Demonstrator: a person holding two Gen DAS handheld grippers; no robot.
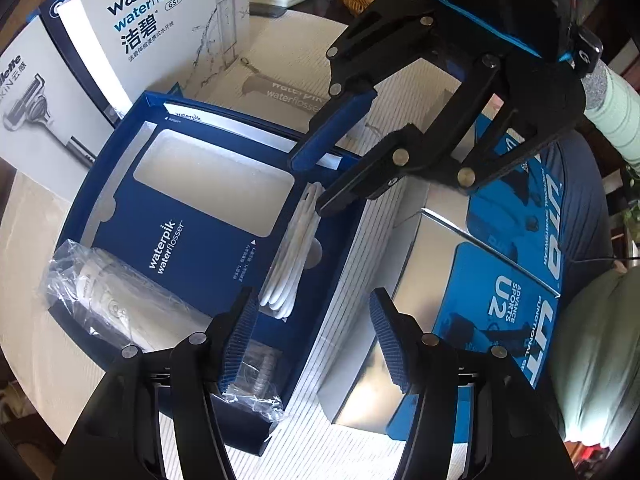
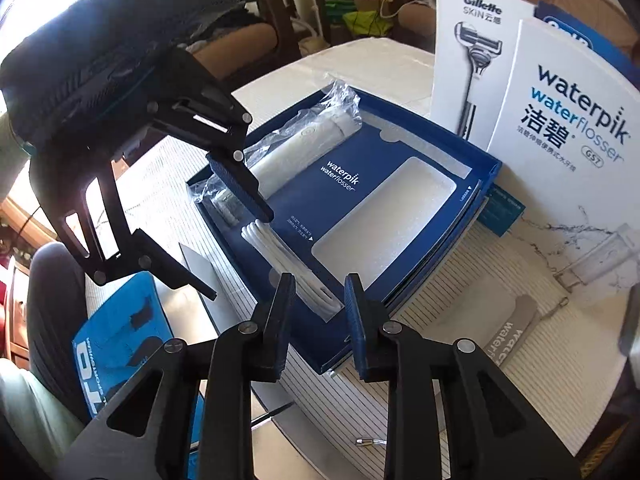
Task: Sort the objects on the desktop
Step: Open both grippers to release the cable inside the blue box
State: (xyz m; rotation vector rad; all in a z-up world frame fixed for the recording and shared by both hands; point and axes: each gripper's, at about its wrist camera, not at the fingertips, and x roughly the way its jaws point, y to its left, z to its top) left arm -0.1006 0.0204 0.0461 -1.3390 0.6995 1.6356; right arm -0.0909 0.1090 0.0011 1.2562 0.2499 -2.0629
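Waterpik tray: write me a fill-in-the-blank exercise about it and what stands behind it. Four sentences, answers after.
1. The coiled cable lying in the blue tray is ____ in colour.
2. The flosser in the tray is wrapped in clear ____.
3. The tray's large rectangular recess is ____.
4. The razor box standing behind the tray bears the brand name ____.

Missing words: white; plastic; empty; Gillette
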